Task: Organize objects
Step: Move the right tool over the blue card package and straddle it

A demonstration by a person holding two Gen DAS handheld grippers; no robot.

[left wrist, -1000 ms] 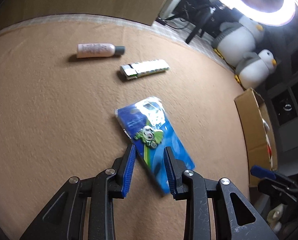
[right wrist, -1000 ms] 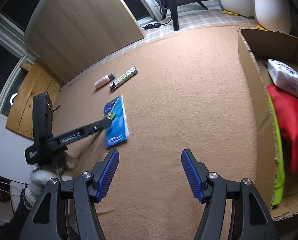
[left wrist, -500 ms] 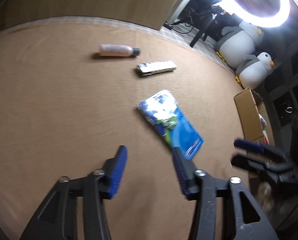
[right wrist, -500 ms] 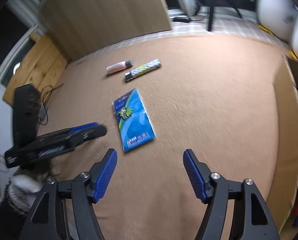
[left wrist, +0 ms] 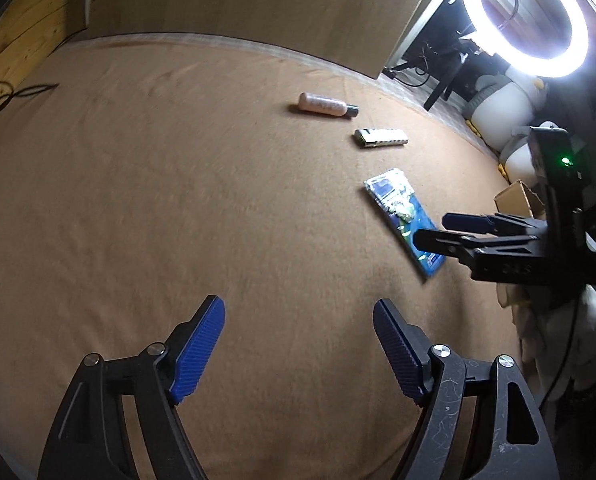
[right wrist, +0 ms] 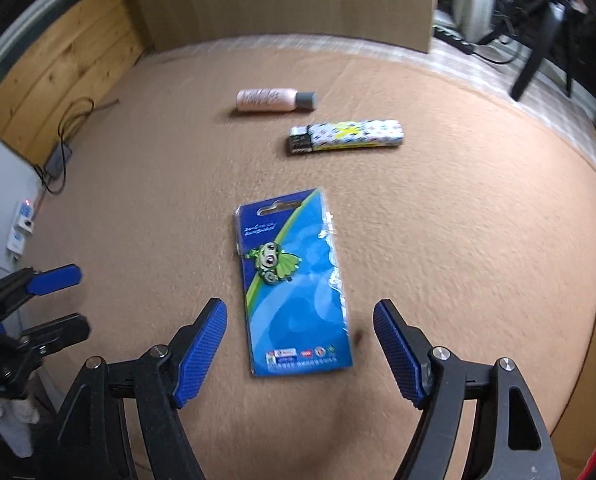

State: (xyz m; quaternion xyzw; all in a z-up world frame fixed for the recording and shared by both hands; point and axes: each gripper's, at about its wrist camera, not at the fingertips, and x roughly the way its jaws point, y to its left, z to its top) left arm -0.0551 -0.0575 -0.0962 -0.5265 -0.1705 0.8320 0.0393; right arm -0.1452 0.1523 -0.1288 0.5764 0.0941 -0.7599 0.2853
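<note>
I see a matt, napped tan cloth table cover [right wrist: 438, 240], faintly creased. At my right gripper's twelve o'clock lies a glossy blue plastic-wrapped card packet [right wrist: 293, 292], its film catching glare. Past it, at one o'clock, a smooth patterned white plastic lighter [right wrist: 346, 136]; at twelve, a satin pink plastic bottle with grey cap [right wrist: 275, 100]. Knotty unvarnished wooden panels [right wrist: 65, 80] stand at ten o'clock.

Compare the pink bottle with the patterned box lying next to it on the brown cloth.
The pink bottle is round-bodied and plain pale pink with a grey cap; the patterned box is flat-sided, white with small coloured prints and a black end. The bottle lies farther from the right gripper, the box nearer, and the box looks longer. The bottle's cap points right; the box's dark end points left. Both lie on their sides, roughly parallel, apart from each other, untouched.
</note>
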